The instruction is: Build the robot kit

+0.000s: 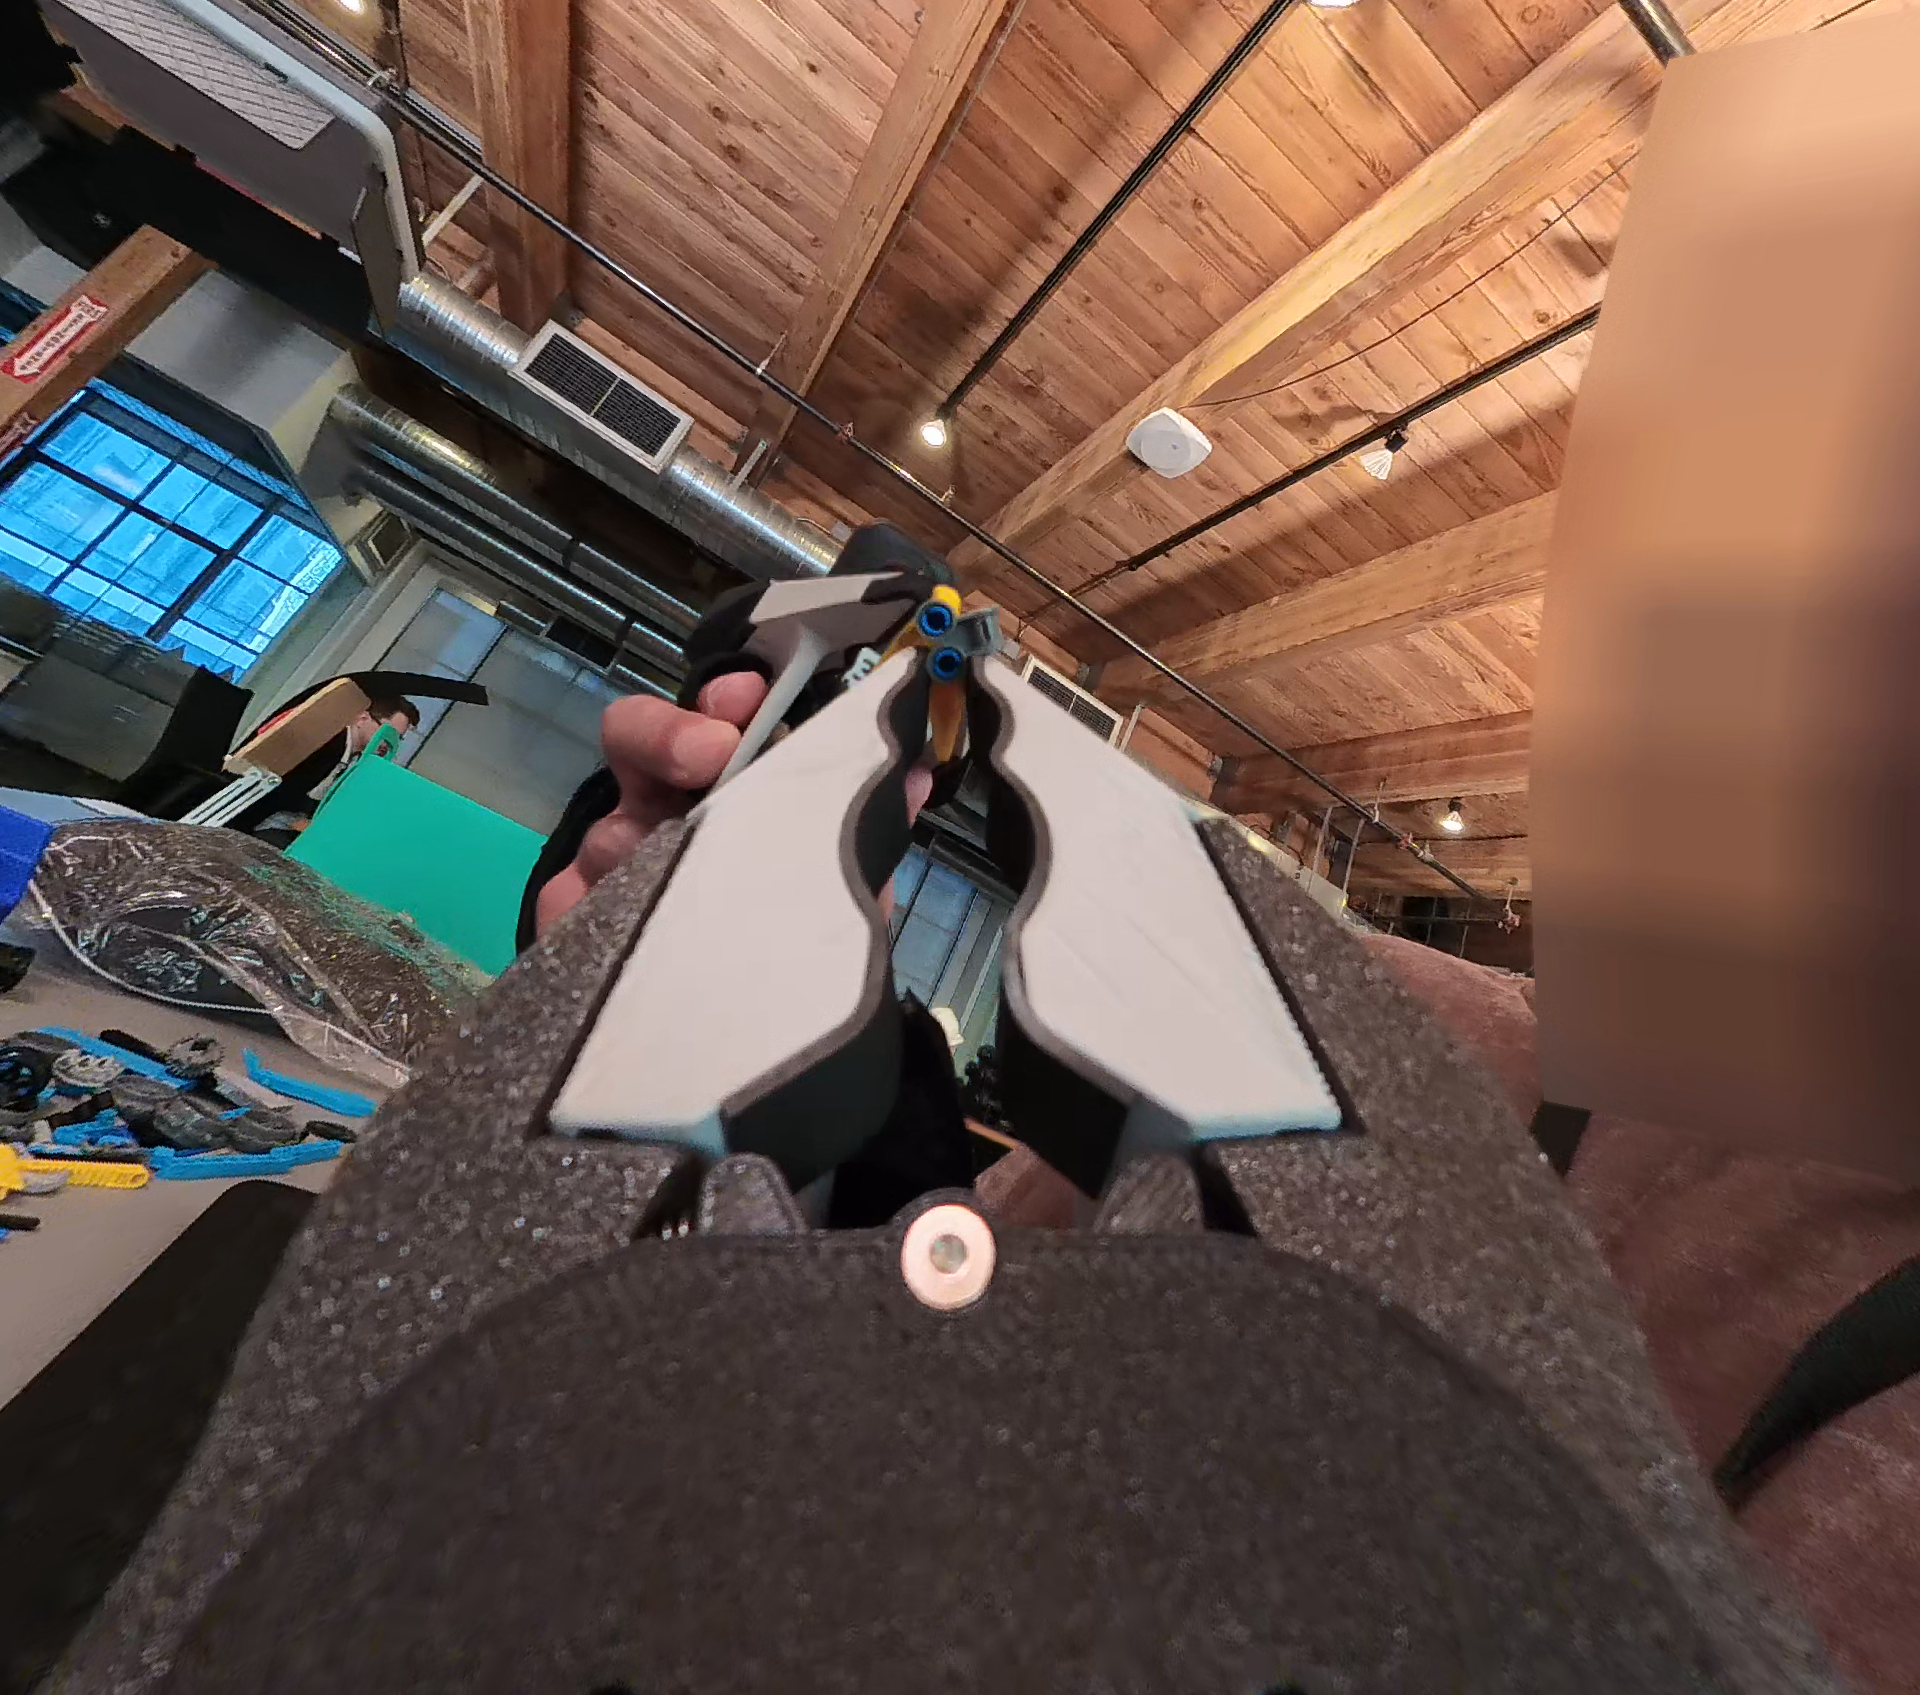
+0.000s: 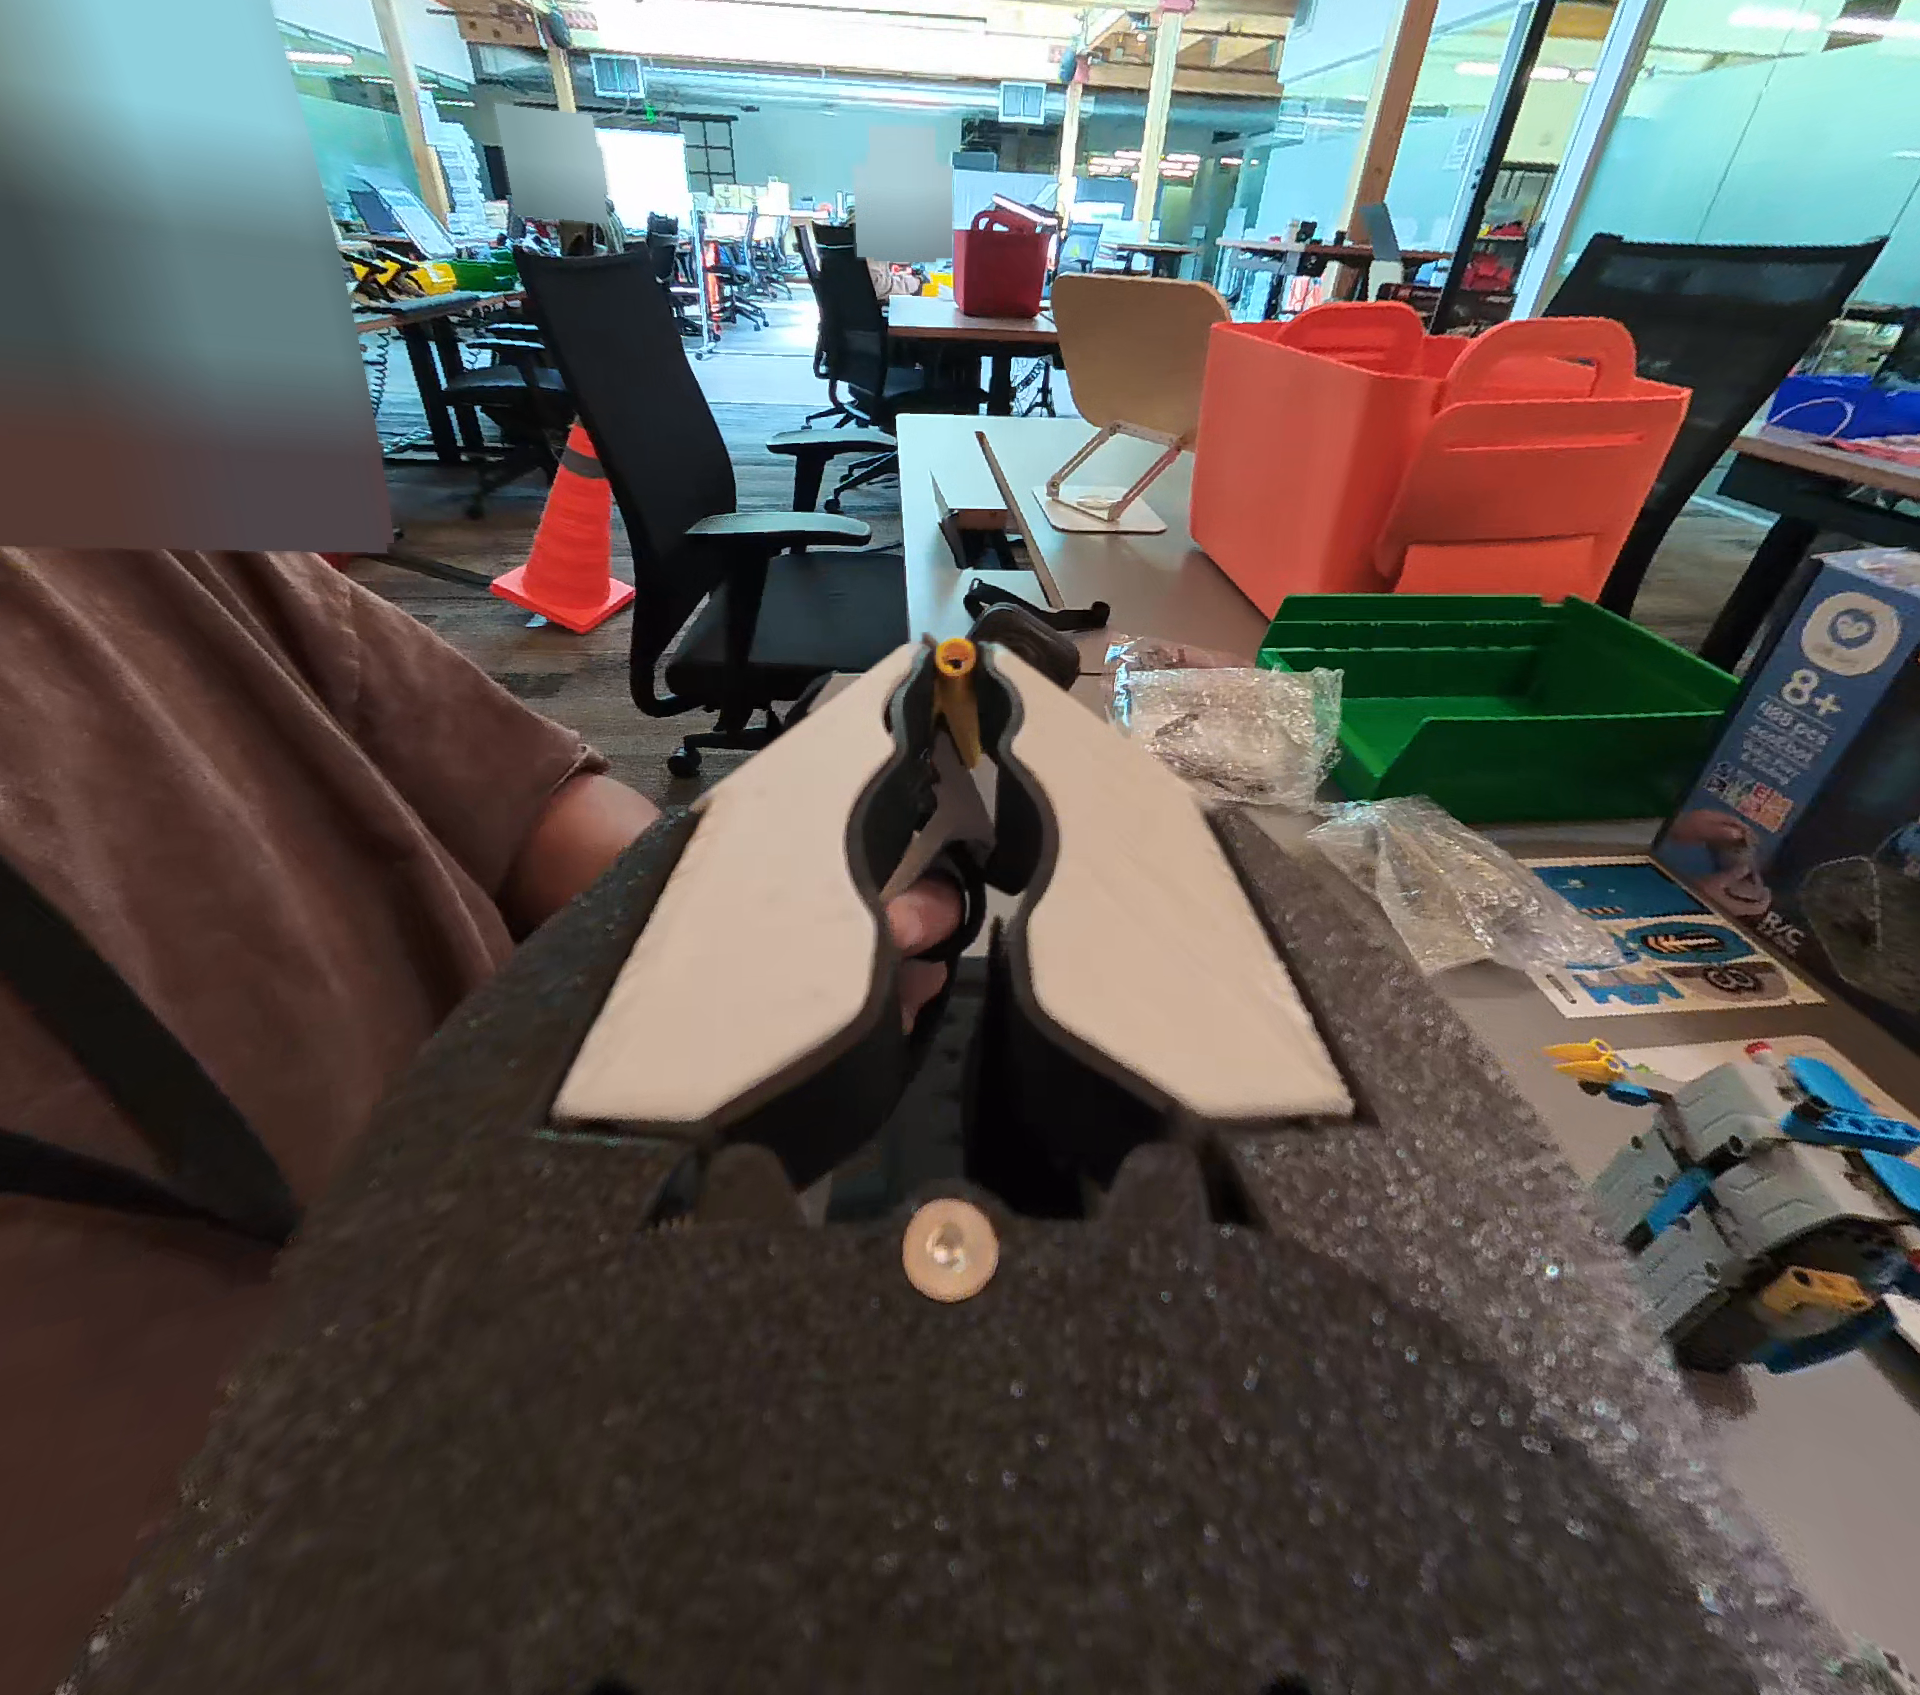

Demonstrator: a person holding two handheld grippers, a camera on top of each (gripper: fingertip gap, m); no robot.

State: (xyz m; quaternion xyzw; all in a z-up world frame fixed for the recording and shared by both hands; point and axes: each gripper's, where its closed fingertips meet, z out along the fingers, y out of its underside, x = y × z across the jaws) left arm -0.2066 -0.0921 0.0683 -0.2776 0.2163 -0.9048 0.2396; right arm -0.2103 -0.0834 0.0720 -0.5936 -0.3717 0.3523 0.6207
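A small yellow beam [image 1: 943, 715] with blue pins [image 1: 943, 661] is pinched by the left gripper [image 1: 940, 679]; its yellow end [image 2: 954, 658] is clamped by the right gripper [image 2: 954, 671].

bin [image 2: 1496, 689] before tote [image 2: 1382, 450] | box [image 2: 1808, 772] right | model [image 2: 1756, 1198] nearest, seemingly on table [image 2: 1122, 575]

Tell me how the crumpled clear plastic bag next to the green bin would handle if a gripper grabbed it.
The clear plastic bag looks thin and crinkled, so it would probably flop and crush. It seems empty, likely very light and easily dragged across the table. Its glossy film may slip between the pads.
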